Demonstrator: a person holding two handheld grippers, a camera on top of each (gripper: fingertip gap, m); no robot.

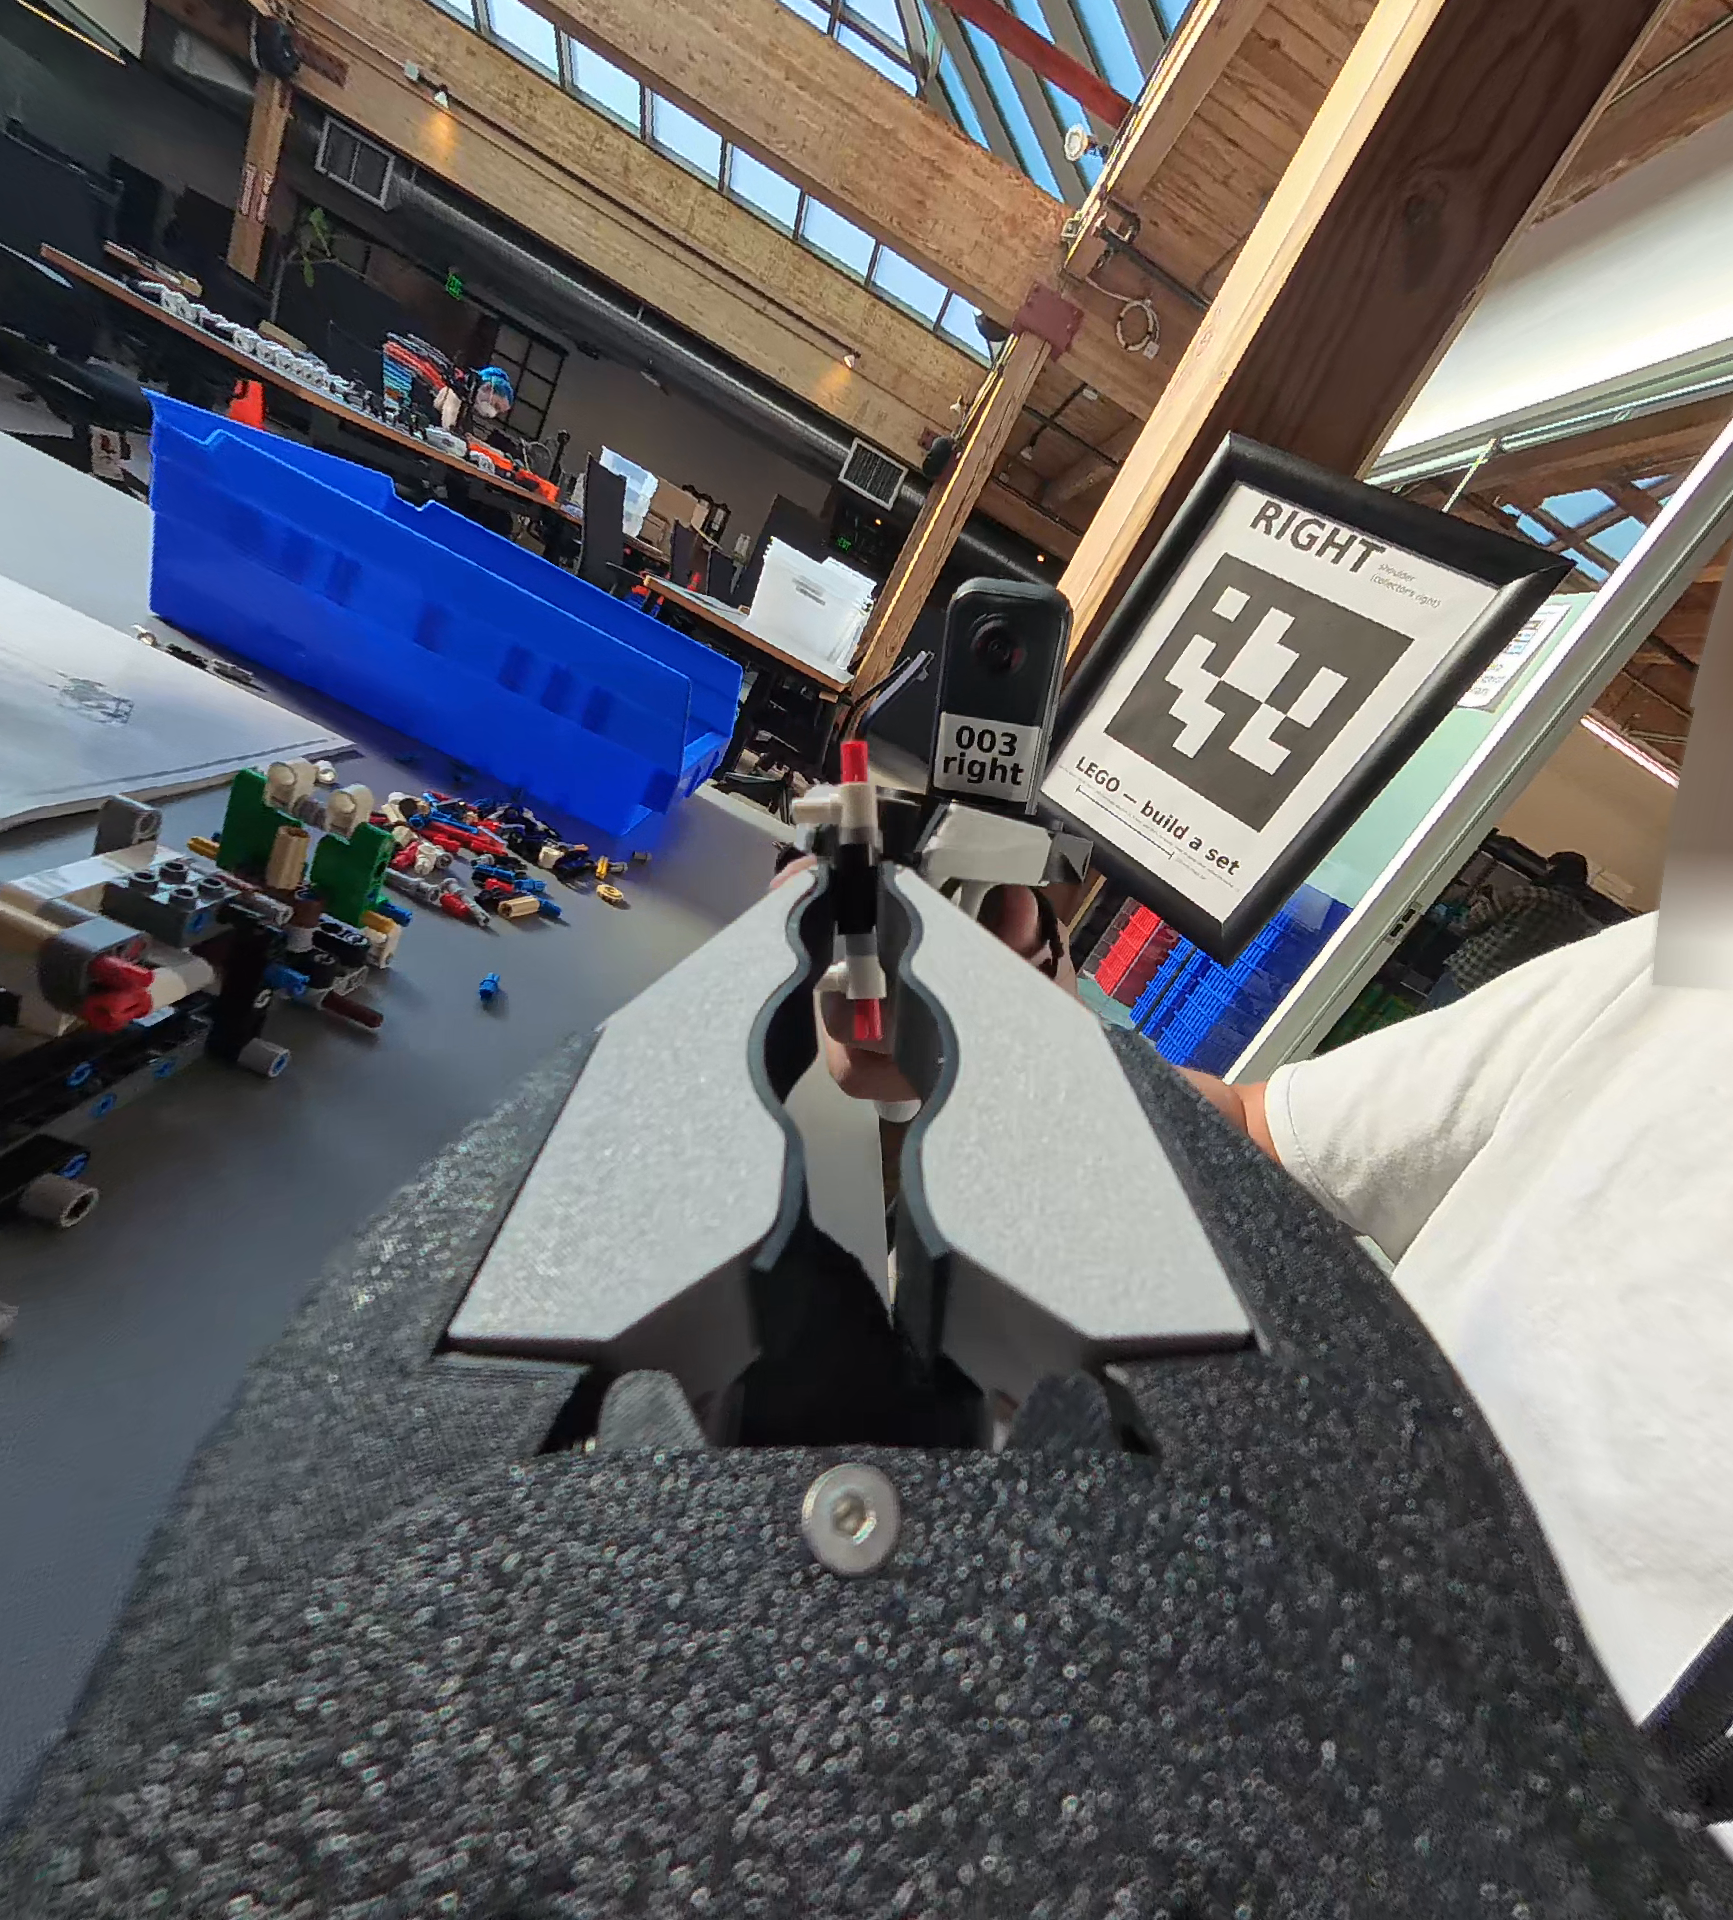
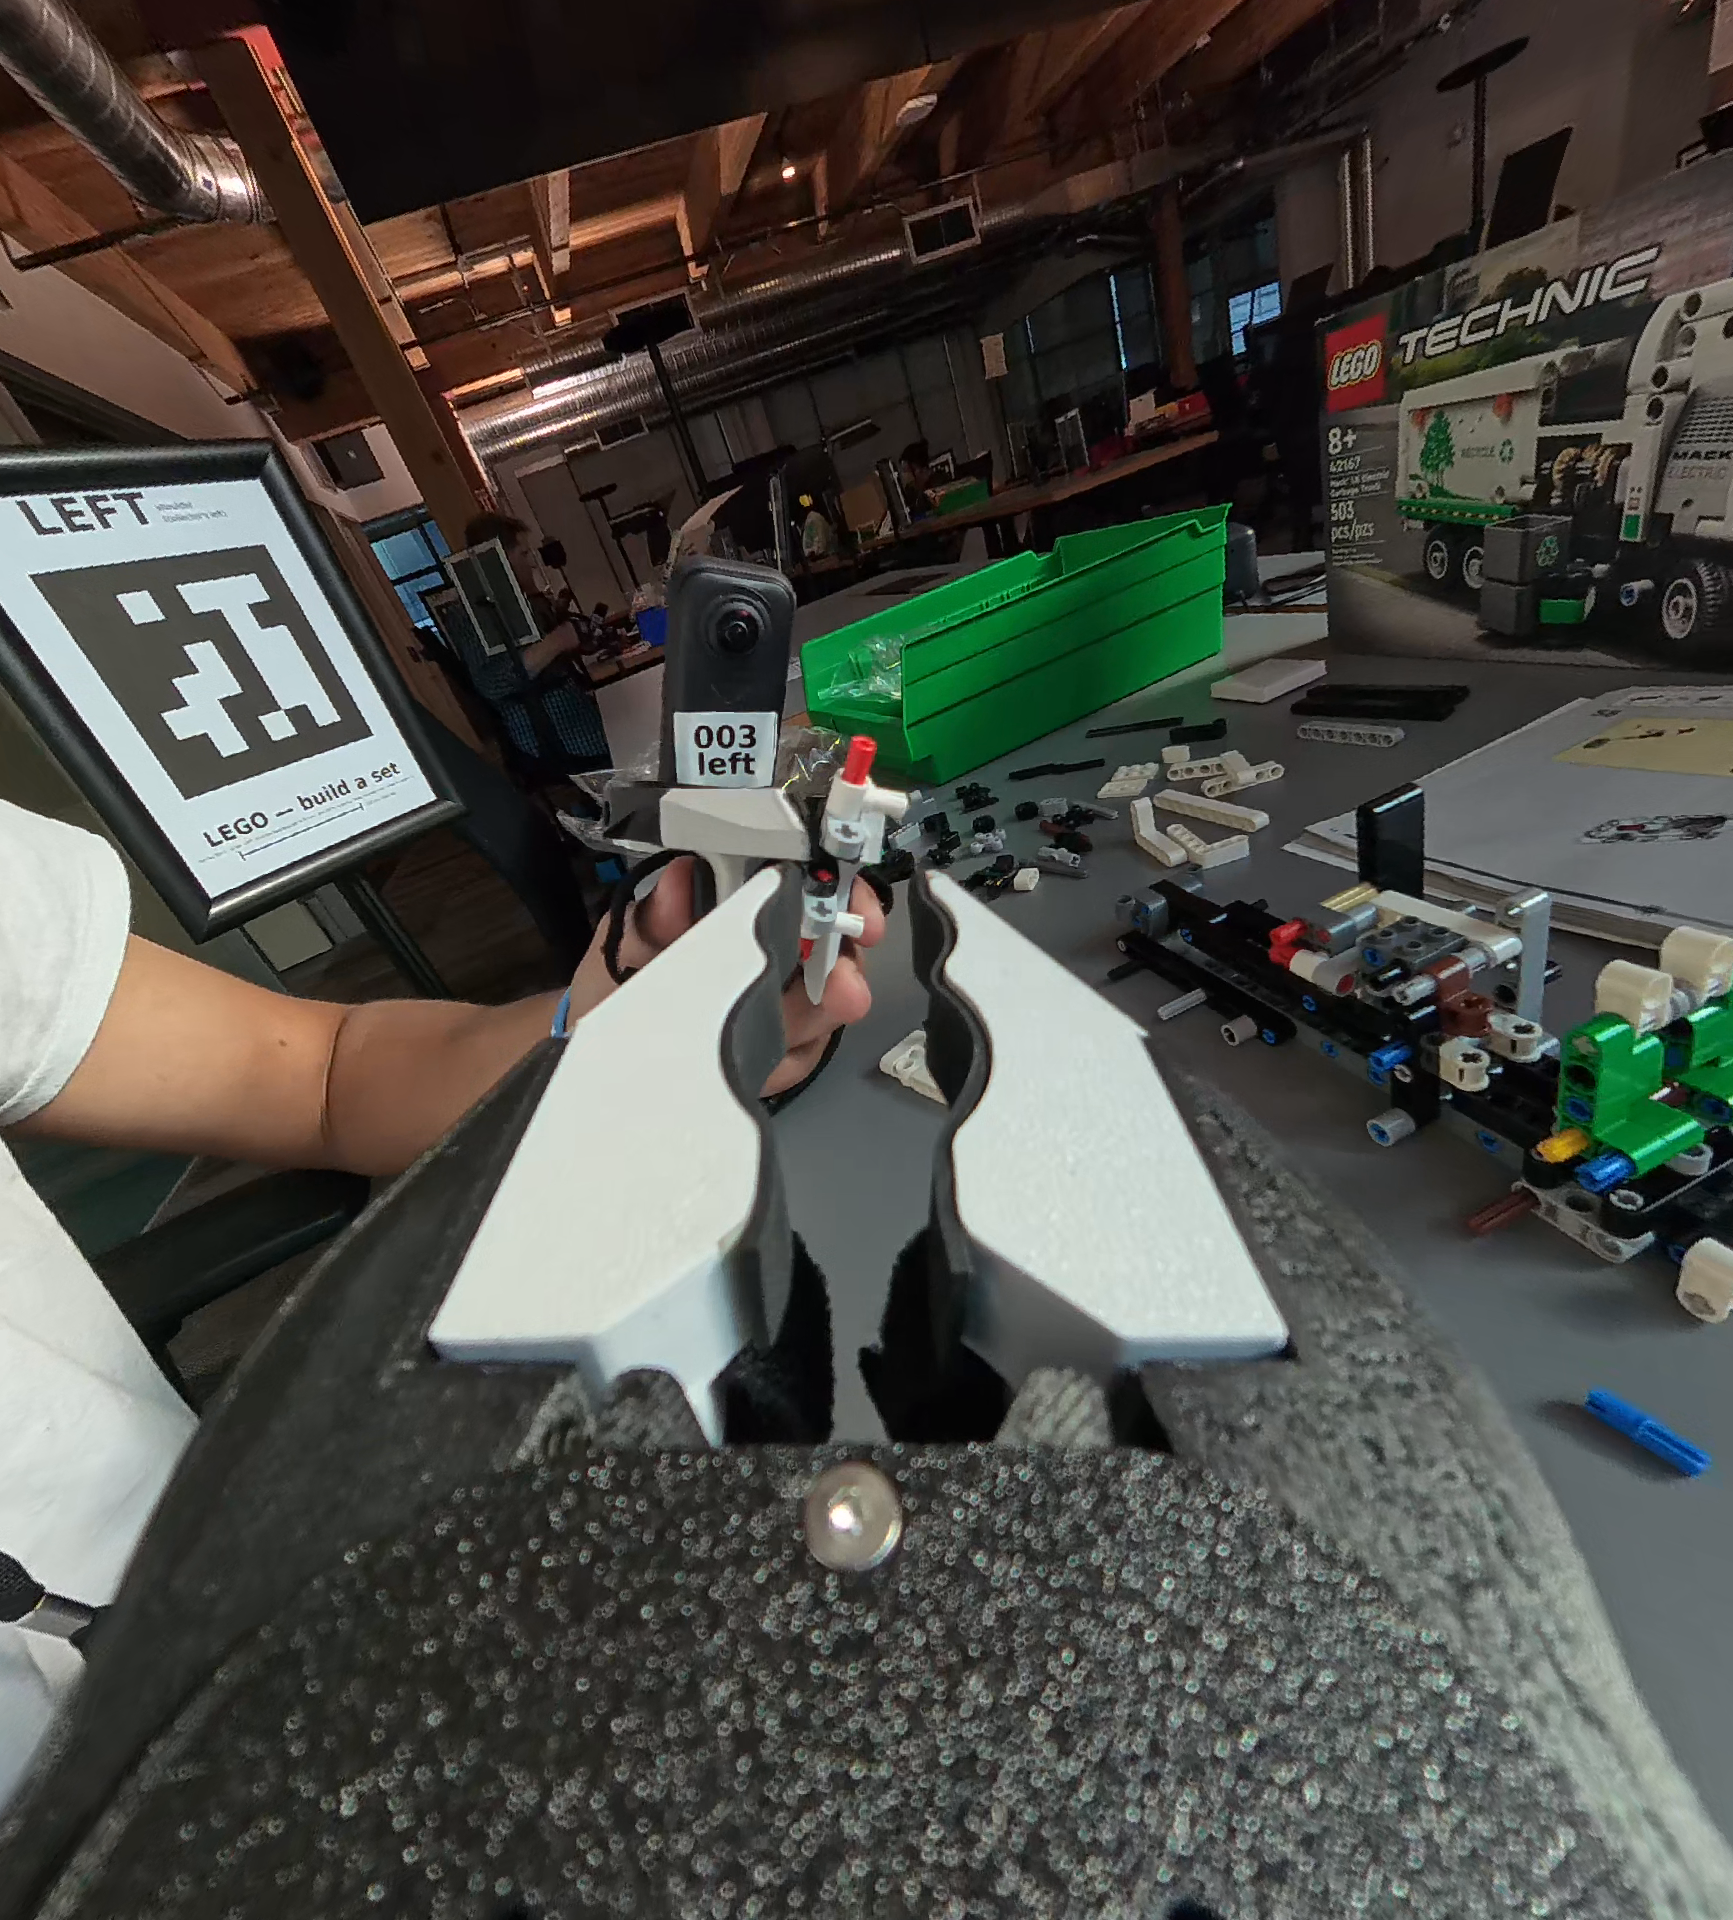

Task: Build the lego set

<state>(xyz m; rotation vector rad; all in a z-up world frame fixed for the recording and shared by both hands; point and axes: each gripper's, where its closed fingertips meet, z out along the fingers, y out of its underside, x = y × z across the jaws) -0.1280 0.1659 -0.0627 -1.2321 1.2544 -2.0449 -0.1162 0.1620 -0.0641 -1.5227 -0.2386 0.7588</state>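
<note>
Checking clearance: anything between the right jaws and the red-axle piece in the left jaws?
Nothing visible. The right gripper, jaws open, faces the red-axle piece, clamped in the left gripper; only air lies between them.

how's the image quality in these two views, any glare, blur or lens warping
Left wrist view: strong fisheye bend in the beams and blue bin, bright skylights, left gripper and its small brick assembly sharp, a blurred patch at right. Right wrist view: darker ceiling, same warping on the framed sign, right gripper crisp with its jaws apart, table evenly lit, no harsh glare.
</note>
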